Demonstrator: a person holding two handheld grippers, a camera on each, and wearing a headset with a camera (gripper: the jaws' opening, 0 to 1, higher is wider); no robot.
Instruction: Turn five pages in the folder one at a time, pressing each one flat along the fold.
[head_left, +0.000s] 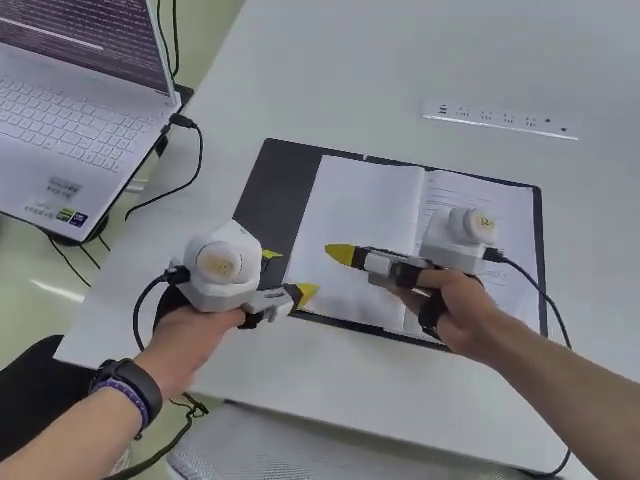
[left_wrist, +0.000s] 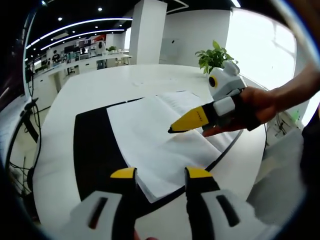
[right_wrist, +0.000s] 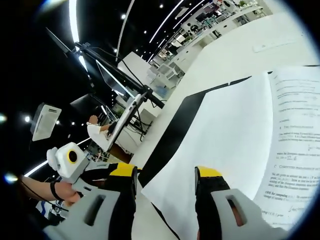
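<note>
Folder (head_left: 272, 190): it's lying open on the white table (head_left: 330, 70) right in front of you, black cover spread under white pages.
Left tool (left_wrist: 161, 175): your yellow tips stand apart with nothing gripped, down at the folder's near left corner.
Right tool (right_wrist: 166, 172): tips are apart here too, over the left-hand page (head_left: 360, 200), pointing toward your left tool.
Laptop (head_left: 70, 110): open, off at the far left.

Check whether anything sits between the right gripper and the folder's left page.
Nothing visible. The right gripper hangs open over the bare left page; the left gripper sits aside, at the near edge of the folder.
</note>
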